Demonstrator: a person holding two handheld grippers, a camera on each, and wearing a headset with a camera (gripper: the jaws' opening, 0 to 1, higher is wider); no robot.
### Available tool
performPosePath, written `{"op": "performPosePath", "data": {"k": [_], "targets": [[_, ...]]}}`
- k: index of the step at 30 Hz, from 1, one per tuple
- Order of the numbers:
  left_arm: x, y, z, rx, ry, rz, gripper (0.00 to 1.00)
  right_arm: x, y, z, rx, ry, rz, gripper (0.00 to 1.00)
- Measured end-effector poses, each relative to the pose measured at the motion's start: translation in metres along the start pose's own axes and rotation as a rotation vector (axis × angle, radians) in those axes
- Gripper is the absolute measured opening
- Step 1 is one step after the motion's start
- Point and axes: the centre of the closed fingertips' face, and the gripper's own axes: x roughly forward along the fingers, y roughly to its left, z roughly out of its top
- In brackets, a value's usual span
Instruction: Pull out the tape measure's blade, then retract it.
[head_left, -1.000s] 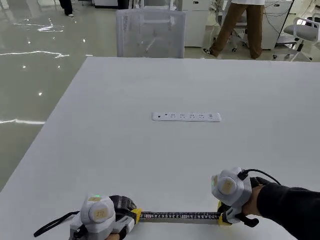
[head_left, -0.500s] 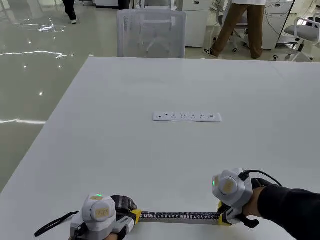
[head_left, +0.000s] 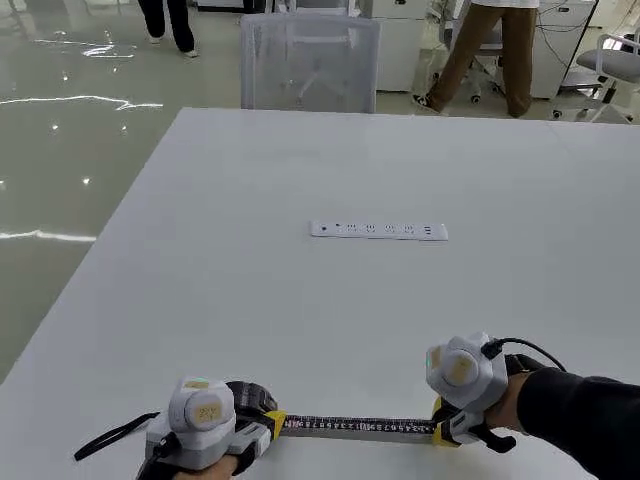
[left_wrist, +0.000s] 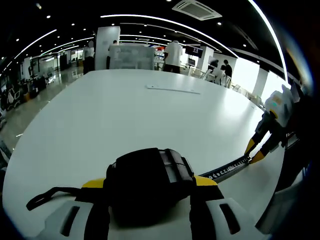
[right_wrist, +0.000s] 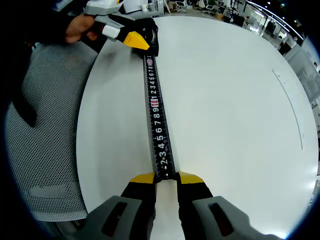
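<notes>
The tape measure lay along the near edge of the white surface, around 6 o'clock in the head view. The left tongs were clamped round its black case toward 7 o'clock. The right tongs were pinched narrow on the tip of the blade toward 5 o'clock, with a short run drawn out between them. The pull looked partly done — best carried on straight out of the case's mouth, blade flat, case held firm. For the return, walking the tip back would likely beat letting go — a freed blade could whip.
</notes>
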Motion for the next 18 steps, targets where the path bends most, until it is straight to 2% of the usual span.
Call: {"op": "performPosePath", "data": {"k": [18], "targets": [[0.0, 0.0, 0.0, -0.001, 0.001, -0.007, 0.61, 0.004, 0.001, 0.012, -0.022, -0.011, -0.001, 0.12]]}}
